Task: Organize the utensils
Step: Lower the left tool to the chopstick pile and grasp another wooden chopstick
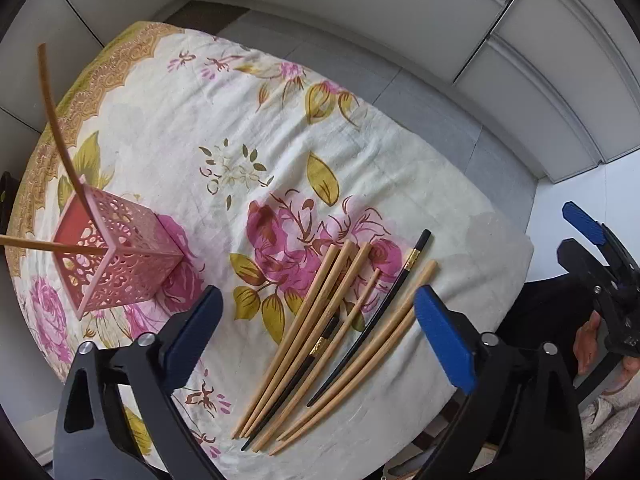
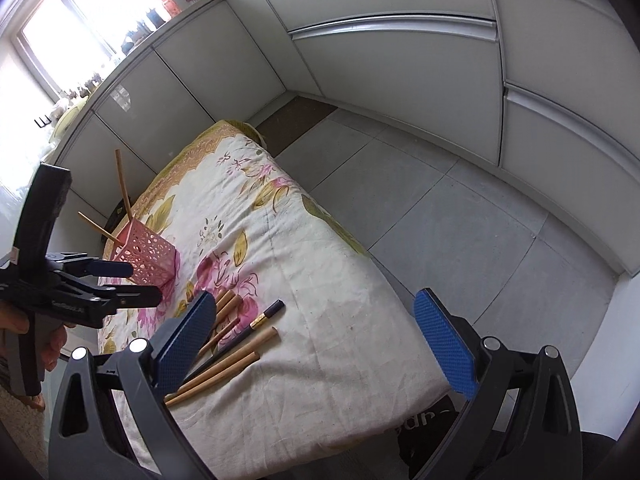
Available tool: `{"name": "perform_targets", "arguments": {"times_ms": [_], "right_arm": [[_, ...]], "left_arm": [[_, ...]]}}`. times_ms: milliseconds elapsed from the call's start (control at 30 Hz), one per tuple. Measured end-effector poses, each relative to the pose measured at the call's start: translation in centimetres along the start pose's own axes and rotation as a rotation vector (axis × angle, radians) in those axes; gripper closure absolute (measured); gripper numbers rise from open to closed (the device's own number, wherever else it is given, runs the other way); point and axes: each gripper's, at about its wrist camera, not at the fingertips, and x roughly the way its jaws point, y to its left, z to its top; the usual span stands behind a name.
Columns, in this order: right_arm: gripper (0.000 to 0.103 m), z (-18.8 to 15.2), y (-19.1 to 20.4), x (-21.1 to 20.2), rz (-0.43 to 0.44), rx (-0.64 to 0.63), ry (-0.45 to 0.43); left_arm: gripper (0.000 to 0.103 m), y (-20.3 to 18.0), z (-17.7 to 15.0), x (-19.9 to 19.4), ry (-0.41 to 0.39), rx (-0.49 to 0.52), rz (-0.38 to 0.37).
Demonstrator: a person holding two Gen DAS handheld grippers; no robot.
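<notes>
Several wooden chopsticks [image 1: 320,336] and black chopsticks [image 1: 380,312] lie in a loose pile on the floral cloth [image 1: 192,128]. A pink perforated holder [image 1: 116,256] stands to their left with two wooden chopsticks [image 1: 60,132] leaning out of it. My left gripper [image 1: 320,332] is open and empty, hovering above the pile. My right gripper [image 2: 320,340] is open and empty, above the pile's right side [image 2: 236,364]. The holder also shows in the right wrist view [image 2: 148,256], as does the left gripper [image 2: 132,280].
The cloth covers a small table [image 2: 360,360] whose right edge drops to a grey tiled floor [image 2: 460,208]. White cabinets [image 2: 400,60] line the walls behind. A window [image 2: 72,20] is at the far left.
</notes>
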Motion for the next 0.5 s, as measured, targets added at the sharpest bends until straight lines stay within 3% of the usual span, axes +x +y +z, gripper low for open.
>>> {"name": "perform_targets", "arguments": {"times_ms": [200,333,500], "right_arm": [[0.007,0.0,0.3,0.6,0.017,-0.005,0.036],[0.007,0.1,0.2,1.1,0.026,0.009,0.056],[0.007,0.1,0.2,1.5,0.036,0.025,0.079]], "left_arm": [[0.019,0.9,1.6,3.5,0.115,-0.010,0.008],[0.038,1.4,1.8,5.1,0.159,-0.003,0.024],[0.051,2.0,1.5,6.6,0.187,0.007,0.020]]}}
